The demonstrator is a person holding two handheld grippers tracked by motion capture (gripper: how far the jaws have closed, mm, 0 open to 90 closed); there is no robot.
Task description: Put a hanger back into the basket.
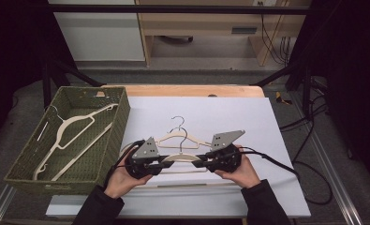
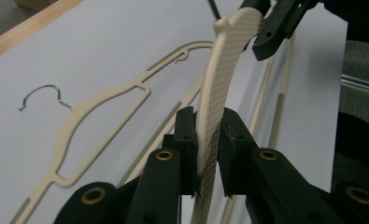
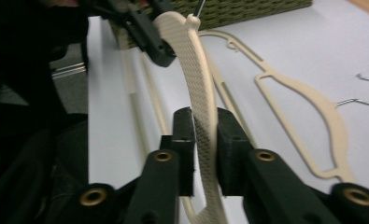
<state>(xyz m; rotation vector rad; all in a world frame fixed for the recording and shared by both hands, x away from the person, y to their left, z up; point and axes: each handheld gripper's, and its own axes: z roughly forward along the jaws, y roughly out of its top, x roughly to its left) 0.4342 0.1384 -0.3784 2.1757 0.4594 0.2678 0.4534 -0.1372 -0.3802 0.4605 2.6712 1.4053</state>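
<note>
On the white desk [image 1: 248,117], you hold the cream hanger [image 1: 181,158] by both ends: left tongs [image 1: 161,164] and right tongs [image 1: 205,163] clamped on it. Next, likely carry it level to the green basket [image 1: 119,123].

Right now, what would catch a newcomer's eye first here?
Near the table's front edge, the left gripper and right gripper both clamp one cream hanger from opposite ends. A second cream hanger lies flat behind it, and the green woven basket holds more at left.
</note>
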